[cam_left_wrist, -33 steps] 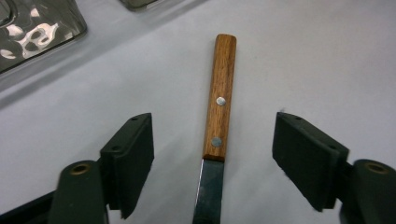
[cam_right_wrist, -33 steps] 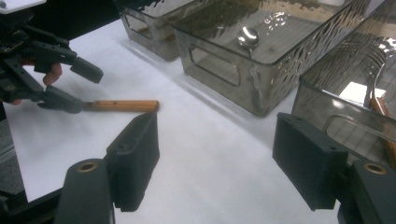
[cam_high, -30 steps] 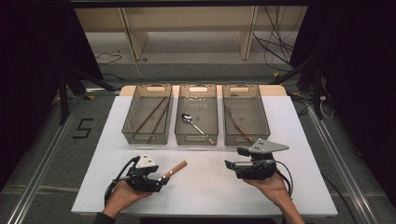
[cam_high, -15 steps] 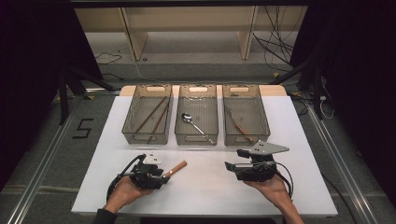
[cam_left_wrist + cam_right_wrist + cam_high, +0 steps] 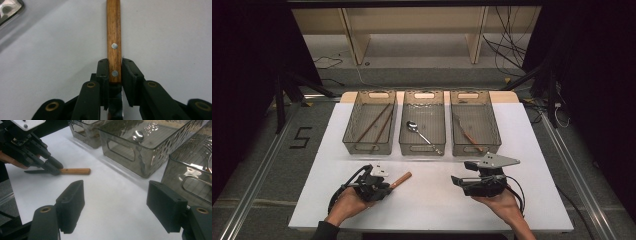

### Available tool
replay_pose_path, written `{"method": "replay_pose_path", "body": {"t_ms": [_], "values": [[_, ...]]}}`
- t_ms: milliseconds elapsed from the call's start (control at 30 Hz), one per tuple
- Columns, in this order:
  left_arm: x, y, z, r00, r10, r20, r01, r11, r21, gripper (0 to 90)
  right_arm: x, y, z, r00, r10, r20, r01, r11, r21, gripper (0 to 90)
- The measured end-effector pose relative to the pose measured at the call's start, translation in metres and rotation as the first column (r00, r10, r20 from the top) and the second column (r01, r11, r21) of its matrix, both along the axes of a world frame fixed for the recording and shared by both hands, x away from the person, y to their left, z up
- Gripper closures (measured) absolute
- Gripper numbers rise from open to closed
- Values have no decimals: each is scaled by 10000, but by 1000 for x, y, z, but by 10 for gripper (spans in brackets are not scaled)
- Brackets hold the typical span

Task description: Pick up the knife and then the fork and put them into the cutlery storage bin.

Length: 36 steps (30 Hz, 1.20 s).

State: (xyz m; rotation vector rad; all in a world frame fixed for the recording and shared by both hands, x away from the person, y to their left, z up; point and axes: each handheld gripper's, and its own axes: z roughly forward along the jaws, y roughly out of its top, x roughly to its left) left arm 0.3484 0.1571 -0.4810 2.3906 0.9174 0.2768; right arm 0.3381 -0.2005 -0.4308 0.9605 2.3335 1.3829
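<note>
While the wooden-handled knife [image 5: 114, 37] lies flat on the white table [image 5: 432, 210], its handle running straight ahead, it is being clamped by the just-closed left gripper [image 5: 115, 75] where handle meets blade.

1. A white table [image 5: 432, 205] stands on a grey floor [image 5: 257, 165] and takes most of the light; the surroundings fall off into darkness.
2. A black figure "5" [image 5: 301, 137] is marked on the floor left of the table.
3. Metal rails [image 5: 254, 180] run along the floor on both sides of the table.
4. Behind the table stands a pale wooden shelf unit [image 5: 412, 25] with upright dividers.
5. Loose black cables [image 5: 507, 47] lie on the floor at the far right.
6. Dark stands [image 5: 282, 85] flank the table's far corners.
</note>
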Motion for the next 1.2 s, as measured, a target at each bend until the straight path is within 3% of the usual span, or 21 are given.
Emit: {"method": "replay_pose_path", "body": {"t_ms": [500, 800, 1033, 1200], "values": [[1, 0, 3, 9998, -158, -88, 155, 9994, -313, 767, -3, 2, 0, 9999, 104, 16, -104, 9999, -38, 313], [3, -13, 18, 9971, -743, -174, 726, 9938, -840, 767, -7, 4, 1, 9998, 191, 39, -191, 9998, 13, 314], [12, -41, 33, 9846, -1728, -280, 1683, 9782, -1219, 767, -13, 10, 4, 9988, 419, 267, -417, 9991, -91, 313], [21, -57, 40, 9691, -2393, -603, 2306, 9651, -1241, 767, -20, 17, 11, 9948, 729, 712, -707, 9970, -326, 313]]}}
